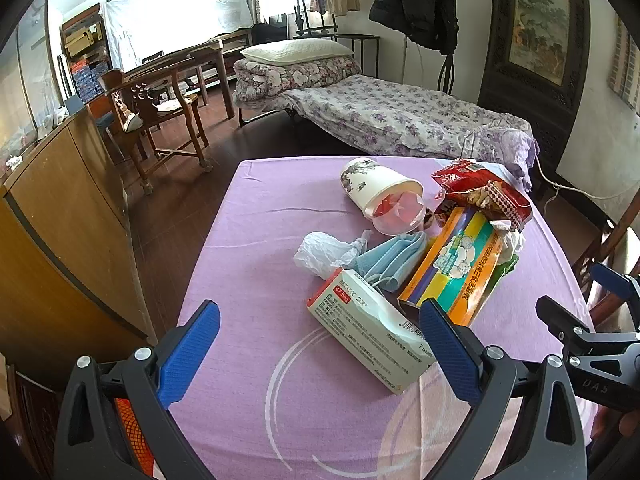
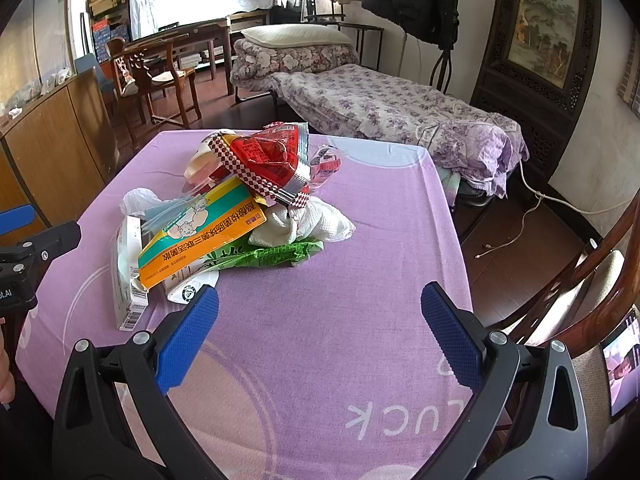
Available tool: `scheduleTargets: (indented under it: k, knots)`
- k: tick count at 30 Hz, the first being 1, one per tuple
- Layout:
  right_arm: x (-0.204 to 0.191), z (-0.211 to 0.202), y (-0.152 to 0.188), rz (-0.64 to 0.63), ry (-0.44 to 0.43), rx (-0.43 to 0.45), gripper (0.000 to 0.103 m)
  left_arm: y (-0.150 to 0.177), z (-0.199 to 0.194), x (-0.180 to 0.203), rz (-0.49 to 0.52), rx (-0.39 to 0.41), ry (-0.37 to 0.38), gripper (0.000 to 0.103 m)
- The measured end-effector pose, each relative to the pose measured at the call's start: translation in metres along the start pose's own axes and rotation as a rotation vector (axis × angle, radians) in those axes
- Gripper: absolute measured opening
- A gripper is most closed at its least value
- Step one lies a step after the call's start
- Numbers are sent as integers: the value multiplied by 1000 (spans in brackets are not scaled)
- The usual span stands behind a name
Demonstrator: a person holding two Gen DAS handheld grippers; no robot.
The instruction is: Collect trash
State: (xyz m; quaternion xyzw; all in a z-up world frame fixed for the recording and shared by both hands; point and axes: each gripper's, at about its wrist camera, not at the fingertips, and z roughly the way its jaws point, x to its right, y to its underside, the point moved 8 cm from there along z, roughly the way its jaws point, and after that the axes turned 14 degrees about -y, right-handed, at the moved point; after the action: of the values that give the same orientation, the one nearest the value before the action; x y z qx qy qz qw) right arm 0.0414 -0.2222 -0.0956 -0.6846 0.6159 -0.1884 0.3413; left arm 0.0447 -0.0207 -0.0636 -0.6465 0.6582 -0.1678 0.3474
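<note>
Trash (image 1: 420, 240) lies heaped at centre right of the left view, on the purple desk (image 1: 248, 240): pill box (image 1: 368, 344), blue mask (image 1: 392, 260), yellow carton (image 1: 456, 268), red wrapper (image 1: 484, 192), tipped cup (image 1: 380, 192). All looks light; the wrappers likely crinkle and slip, the box is stiff, best pinched across its narrow sides. Left tool (image 1: 320, 354) and right tool (image 2: 320, 338) gape wide, holding nothing.

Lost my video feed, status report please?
Left gripper open, right gripper open, both empty. Trash pile untouched on purple tablecloth. Medicine box nearest left gripper. Nothing in the way.
</note>
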Motion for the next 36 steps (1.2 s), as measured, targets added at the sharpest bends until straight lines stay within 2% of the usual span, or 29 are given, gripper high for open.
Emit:
scheduleTargets:
  k: [36]
  knots:
    - [-5,1,4,-7,-7,1,97,4,7,-3,-6,-18,-3,97]
